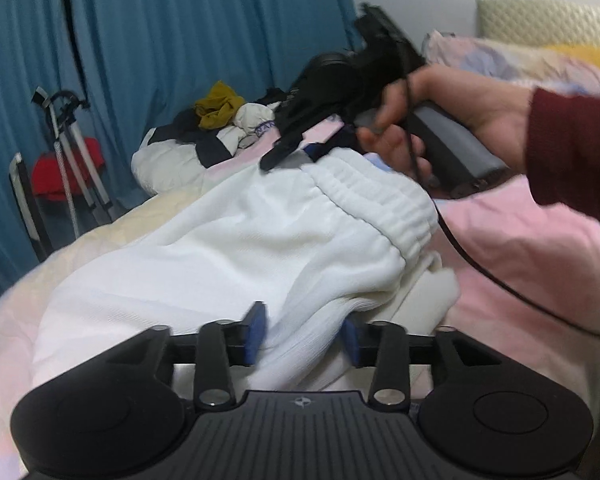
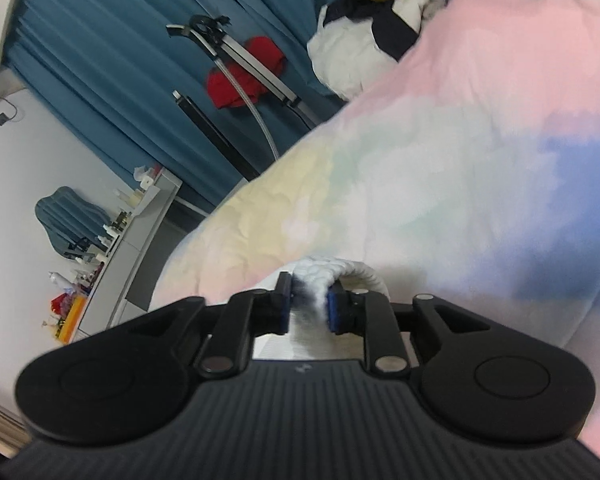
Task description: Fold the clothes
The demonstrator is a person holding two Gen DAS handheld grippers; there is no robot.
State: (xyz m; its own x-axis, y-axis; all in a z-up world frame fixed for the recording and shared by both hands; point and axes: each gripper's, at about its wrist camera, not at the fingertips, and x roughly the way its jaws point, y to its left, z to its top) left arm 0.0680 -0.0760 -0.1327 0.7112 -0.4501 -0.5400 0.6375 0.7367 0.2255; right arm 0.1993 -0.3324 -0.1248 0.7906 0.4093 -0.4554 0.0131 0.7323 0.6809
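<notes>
White trousers (image 1: 228, 240) with a ribbed elastic waistband (image 1: 380, 204) lie on the pastel bedspread (image 1: 520, 248). My left gripper (image 1: 303, 336) stands open over one trouser fold; the cloth runs between its blue pads (image 1: 256, 332) without being pinched. A hand in a dark red sleeve (image 1: 572, 148) holds my right gripper (image 1: 288, 152) at the far end of the waistband. In the right wrist view that gripper (image 2: 311, 308) is shut on the bunched white waistband (image 2: 320, 276), which fills the gap between its pads.
A heap of unfolded clothes (image 1: 220, 128), white, navy and mustard, sits at the far edge of the bed. Blue curtains (image 1: 160, 40) hang behind it, with a folded metal stand (image 1: 72, 160) and a red item. Pillows (image 1: 540, 52) lie far right. A black cable (image 1: 480, 264) trails across the bed.
</notes>
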